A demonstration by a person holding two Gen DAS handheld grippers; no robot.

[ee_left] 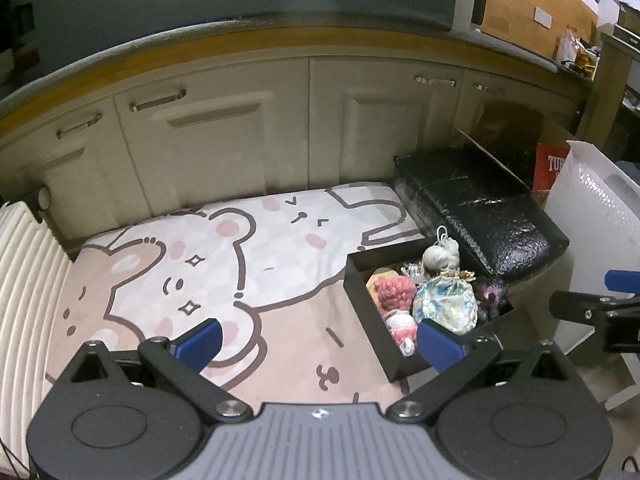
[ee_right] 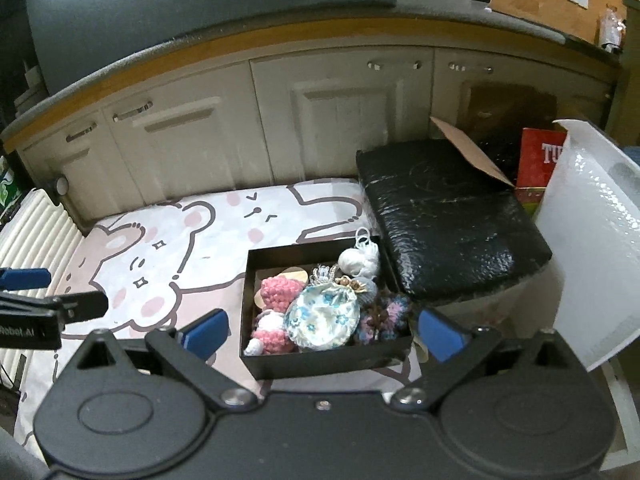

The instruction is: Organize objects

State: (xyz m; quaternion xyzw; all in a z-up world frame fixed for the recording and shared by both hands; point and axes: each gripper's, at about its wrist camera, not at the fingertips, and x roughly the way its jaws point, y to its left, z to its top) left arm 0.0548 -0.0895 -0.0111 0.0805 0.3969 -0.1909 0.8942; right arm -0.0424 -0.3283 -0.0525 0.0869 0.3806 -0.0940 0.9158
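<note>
A black open box point(ee_left: 362, 306) point(ee_right: 320, 362) sits on the bear-print mat point(ee_left: 224, 264) point(ee_right: 168, 248). It holds a pink crochet toy point(ee_left: 394, 294) point(ee_right: 278, 292), a blue floral pouch point(ee_left: 446, 306) point(ee_right: 322, 318), a white yarn ball point(ee_left: 440, 254) point(ee_right: 358, 260) and a dark crochet piece point(ee_right: 386, 316). My left gripper point(ee_left: 320, 344) is open and empty, low over the mat, left of the box. My right gripper point(ee_right: 322, 334) is open and empty, its fingers either side of the box's near end.
A black padded block point(ee_left: 480, 212) point(ee_right: 448, 216) lies right of the box. A white bubble-wrap bin point(ee_left: 596, 220) point(ee_right: 592, 240), a red carton point(ee_left: 550, 172) point(ee_right: 538, 160) and cardboard stand further right. Cream cabinet doors point(ee_left: 224, 132) close the back. A ribbed white cushion point(ee_left: 24, 280) is left.
</note>
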